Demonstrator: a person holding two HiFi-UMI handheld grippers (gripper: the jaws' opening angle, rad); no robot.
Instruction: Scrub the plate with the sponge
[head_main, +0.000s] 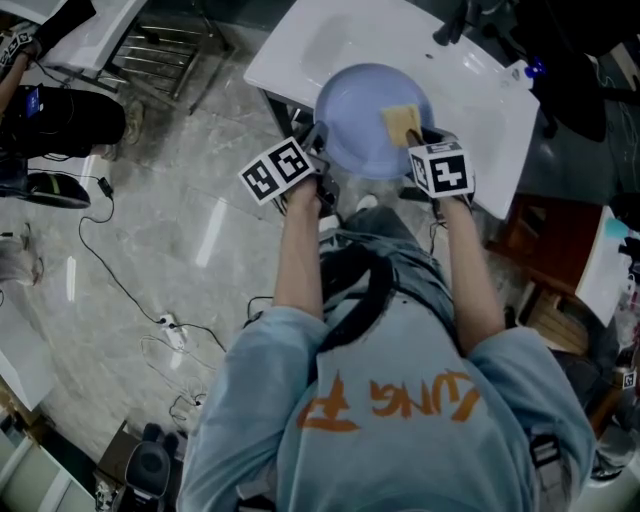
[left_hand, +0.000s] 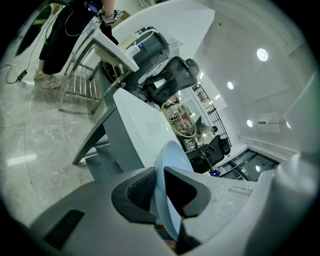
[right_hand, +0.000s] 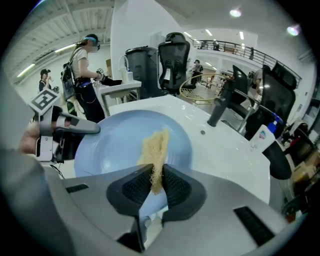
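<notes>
A pale blue plate (head_main: 372, 118) is held over the white sink (head_main: 470, 90). My left gripper (head_main: 318, 140) is shut on its left rim; in the left gripper view the plate (left_hand: 167, 170) stands edge-on between the pads. My right gripper (head_main: 418, 135) is shut on a thin yellow sponge (head_main: 401, 121) that lies against the plate's right side. In the right gripper view the sponge (right_hand: 154, 150) sticks out from the right gripper (right_hand: 156, 181) over the plate (right_hand: 115, 142), with the left gripper (right_hand: 80, 127) on the far rim.
A dark faucet (right_hand: 218, 111) and a bottle (right_hand: 261, 137) stand at the sink's back. Cables (head_main: 120, 290) trail over the marble floor. A metal rack (head_main: 160, 55) stands left of the sink. People (right_hand: 82, 75) and office chairs (right_hand: 172, 65) are farther off.
</notes>
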